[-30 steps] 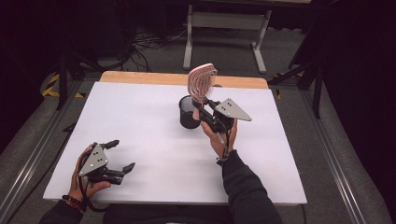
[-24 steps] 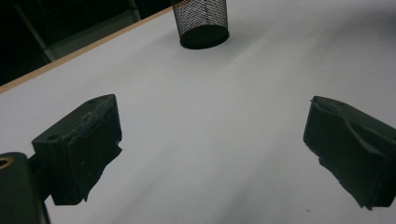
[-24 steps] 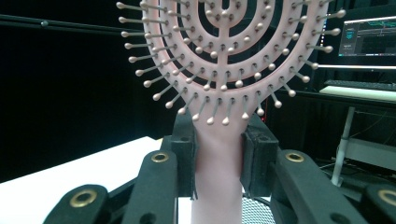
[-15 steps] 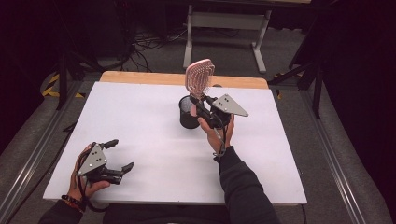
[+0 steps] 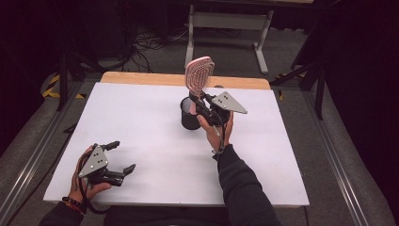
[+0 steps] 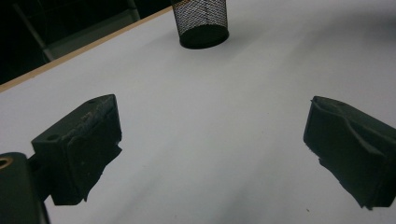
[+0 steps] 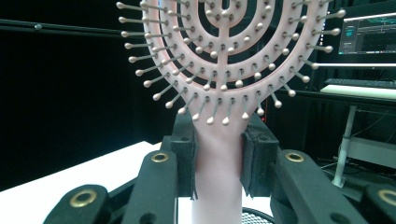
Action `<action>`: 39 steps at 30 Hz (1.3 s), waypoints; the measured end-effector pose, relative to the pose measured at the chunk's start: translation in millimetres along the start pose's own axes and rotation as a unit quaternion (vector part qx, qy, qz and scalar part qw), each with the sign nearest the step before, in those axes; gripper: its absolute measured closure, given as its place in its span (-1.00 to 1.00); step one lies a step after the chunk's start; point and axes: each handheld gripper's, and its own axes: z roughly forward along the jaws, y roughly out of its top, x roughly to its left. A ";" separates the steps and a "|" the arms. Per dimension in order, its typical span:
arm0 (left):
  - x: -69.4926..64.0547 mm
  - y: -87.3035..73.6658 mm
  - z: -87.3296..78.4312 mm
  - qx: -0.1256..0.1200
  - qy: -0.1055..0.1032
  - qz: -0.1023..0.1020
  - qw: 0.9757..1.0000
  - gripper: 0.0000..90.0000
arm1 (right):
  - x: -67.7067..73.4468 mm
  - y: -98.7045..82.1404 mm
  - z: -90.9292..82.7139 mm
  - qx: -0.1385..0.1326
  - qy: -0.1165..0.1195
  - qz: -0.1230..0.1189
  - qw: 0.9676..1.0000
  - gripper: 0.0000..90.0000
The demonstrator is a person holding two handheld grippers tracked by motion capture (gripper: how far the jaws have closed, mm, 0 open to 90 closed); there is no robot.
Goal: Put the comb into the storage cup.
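A pink hairbrush [image 5: 198, 74] stands upright, head up, over a black mesh cup [image 5: 190, 114] near the middle of the white table [image 5: 141, 117]. My right gripper [image 5: 201, 98] is shut on its handle just below the head. In the right gripper view both pads clamp the pink hairbrush handle [image 7: 217, 154], bristles face the camera, and the mesh cup's rim [image 7: 254, 215] shows under the handle. My left gripper [image 5: 120, 156] rests open near the table's front left corner, nothing between its fingers. The left gripper view has the mesh cup [image 6: 201, 23] far ahead.
A wooden strip [image 5: 155, 78] runs along the table's far edge. Behind it stand a metal desk frame [image 5: 226, 28] and cables on the floor. A lit monitor [image 7: 369, 35] sits in the dark background of the right gripper view.
My right gripper has carried the hairbrush slightly left and toward the far side, over the mesh cup. The left gripper has stayed put.
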 end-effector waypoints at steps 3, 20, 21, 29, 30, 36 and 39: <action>0.0 -0.3 0.5 0.001 -0.002 0.000 1.000 -0.89 | -1.0 -0.7 2.4 0.004 -0.001 -0.002 1.000 0.56; -1.1 -0.7 1.4 0.003 -0.007 0.002 1.000 -0.89 | -8.3 -6.5 16.8 0.015 -0.014 0.004 1.000 0.56; -1.1 -0.7 1.4 0.003 -0.007 0.002 1.000 -0.89 | -8.3 -6.5 16.8 0.015 -0.014 0.004 1.000 0.56; -1.2 -1.0 2.0 0.004 -0.011 0.003 1.000 -0.89 | -13.6 -16.9 23.0 0.029 -0.027 0.009 0.999 0.56; -1.2 -1.0 2.0 0.004 -0.011 0.003 1.000 -0.89 | -13.6 -16.9 23.0 0.029 -0.027 0.009 0.999 0.56; -1.0 -1.0 1.8 0.004 -0.011 0.002 1.000 -0.89 | -15.3 -20.5 24.4 0.035 -0.031 0.010 0.999 0.56; -1.1 -1.0 1.9 0.005 -0.012 0.004 1.000 -0.89 | -15.4 -22.2 24.6 0.039 -0.030 0.010 0.999 0.56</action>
